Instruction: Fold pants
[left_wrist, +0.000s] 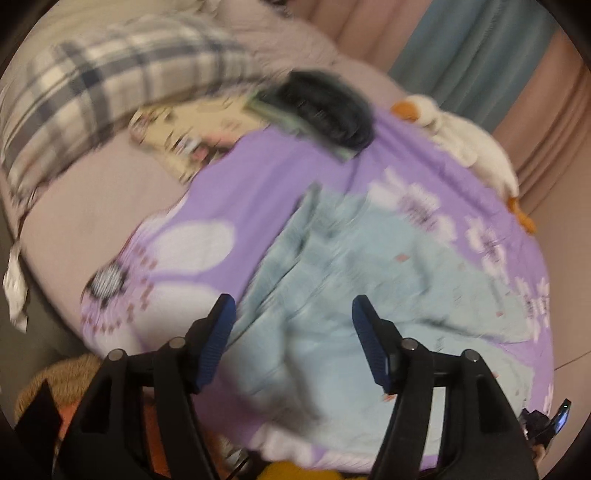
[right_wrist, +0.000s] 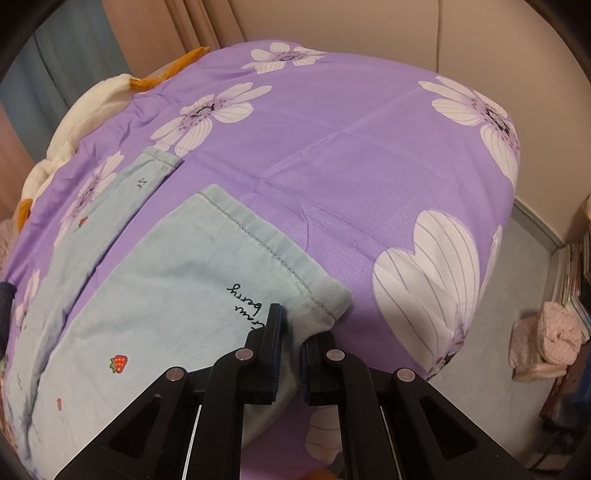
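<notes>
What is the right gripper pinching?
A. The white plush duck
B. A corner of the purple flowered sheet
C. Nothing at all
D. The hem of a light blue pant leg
D: the right gripper is closed on the stitched hem corner of the light blue pants, which lie on the purple sheet.

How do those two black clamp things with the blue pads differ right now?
The left gripper stands open and holds nothing; the right gripper is shut on the hem of the light blue strawberry-print pants. The left one hangs above the cloth; the right one pinches it. Both point down at the purple flowered bedsheet.
</notes>
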